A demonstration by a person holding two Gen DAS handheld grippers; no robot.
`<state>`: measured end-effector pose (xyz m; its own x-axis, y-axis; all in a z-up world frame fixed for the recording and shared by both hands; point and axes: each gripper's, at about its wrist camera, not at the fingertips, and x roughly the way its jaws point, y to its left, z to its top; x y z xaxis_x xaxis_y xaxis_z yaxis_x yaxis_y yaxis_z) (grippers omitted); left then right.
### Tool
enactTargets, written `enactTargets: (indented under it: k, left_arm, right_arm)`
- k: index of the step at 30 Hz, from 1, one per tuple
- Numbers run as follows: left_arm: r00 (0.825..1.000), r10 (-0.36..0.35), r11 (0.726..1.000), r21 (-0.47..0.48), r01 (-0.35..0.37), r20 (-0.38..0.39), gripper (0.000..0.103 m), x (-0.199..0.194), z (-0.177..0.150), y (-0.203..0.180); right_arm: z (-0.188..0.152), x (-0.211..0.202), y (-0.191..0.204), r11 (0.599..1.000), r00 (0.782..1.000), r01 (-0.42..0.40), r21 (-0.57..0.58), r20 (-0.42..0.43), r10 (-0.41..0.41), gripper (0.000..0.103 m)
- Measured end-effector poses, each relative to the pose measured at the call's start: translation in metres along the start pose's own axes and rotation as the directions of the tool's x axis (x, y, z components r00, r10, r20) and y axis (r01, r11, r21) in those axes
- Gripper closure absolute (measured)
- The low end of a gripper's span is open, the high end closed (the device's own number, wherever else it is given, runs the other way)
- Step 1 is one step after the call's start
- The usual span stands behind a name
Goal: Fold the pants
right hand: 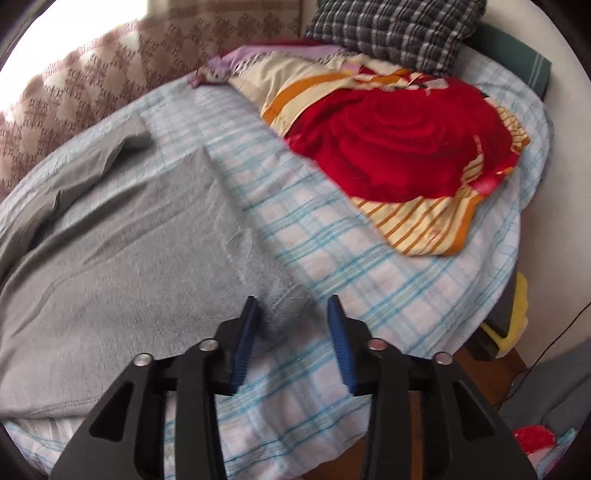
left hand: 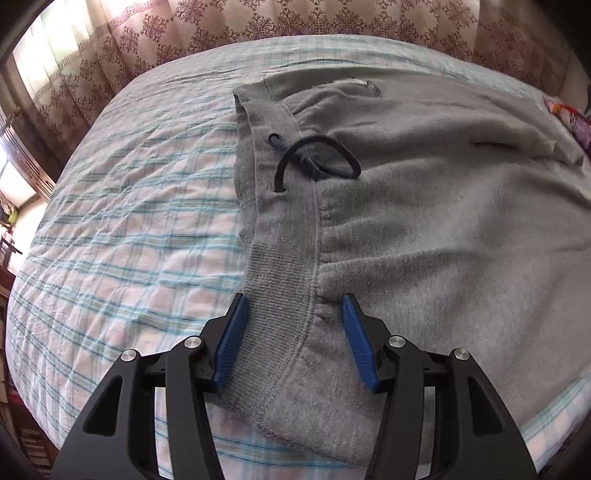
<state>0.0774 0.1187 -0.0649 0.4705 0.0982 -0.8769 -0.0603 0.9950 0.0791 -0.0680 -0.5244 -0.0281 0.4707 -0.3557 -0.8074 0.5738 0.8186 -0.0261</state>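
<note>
Grey sweatpants [left hand: 424, 206] lie spread on a checked bedsheet [left hand: 122, 229]. Their ribbed waistband [left hand: 280, 280] with a black drawstring [left hand: 317, 155] runs toward my left gripper [left hand: 295, 306]. That gripper is open, its blue pads on either side of the waistband near the bed's front edge. In the right wrist view the pants' legs [right hand: 122, 266] stretch left and away. My right gripper [right hand: 293, 306] is open, and the corner of a leg cuff [right hand: 291, 314] lies between its pads.
A red and striped blanket [right hand: 406, 147] and a dark checked pillow [right hand: 399, 29] sit at the far right of the bed. Patterned curtains [left hand: 258, 18] hang behind the bed. The bed's edge [right hand: 480, 317] drops to the floor at right.
</note>
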Motion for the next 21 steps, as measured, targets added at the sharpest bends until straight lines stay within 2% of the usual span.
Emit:
enactTargets:
  k: [4, 5, 7, 9, 13, 18, 21]
  left_arm:
    - [0.999, -0.024, 0.999, -0.026, 0.025, 0.036, 0.047, -0.012, 0.019, 0.003]
    - [0.999, -0.025, 0.999, -0.024, 0.026, 0.049, 0.047, -0.014, 0.025, 0.001]
    - [0.997, -0.034, 0.999, -0.022, 0.036, 0.071, 0.041, -0.016, 0.039, -0.001]
    - [0.996, -0.042, 0.999, -0.027, 0.044, 0.079, 0.040, -0.013, 0.050, -0.003]
    - [0.995, -0.059, 0.998, -0.025, 0.061, 0.075, 0.040, 0.001, 0.068, -0.012]
    - [0.997, -0.067, 0.998, 0.005, 0.066, 0.038, 0.039, 0.024, 0.081, -0.028]
    - [0.999, -0.050, 0.999, 0.004, 0.050, 0.004, 0.039, 0.040, 0.084, -0.033]
  right_arm:
    - [0.009, -0.018, 0.005, 0.996, 0.992, 0.083, -0.023, 0.093, -0.081, 0.056]
    - [0.012, -0.023, 0.009, 0.995, 0.989, 0.094, -0.027, 0.119, -0.090, 0.055]
    - [0.018, -0.027, 0.019, 0.996, 0.986, 0.077, -0.038, 0.148, -0.071, 0.048]
    - [0.023, -0.027, 0.038, 0.997, 0.989, 0.024, -0.072, 0.147, -0.013, 0.047]
    - [0.022, -0.017, 0.082, 0.985, 0.991, -0.090, -0.150, 0.087, 0.104, 0.047]
    - [0.014, -0.005, 0.141, 0.950, 0.975, -0.217, -0.225, 0.002, 0.223, 0.047]
    - [0.007, -0.002, 0.172, 0.923, 0.961, -0.274, -0.269, -0.043, 0.273, 0.043]
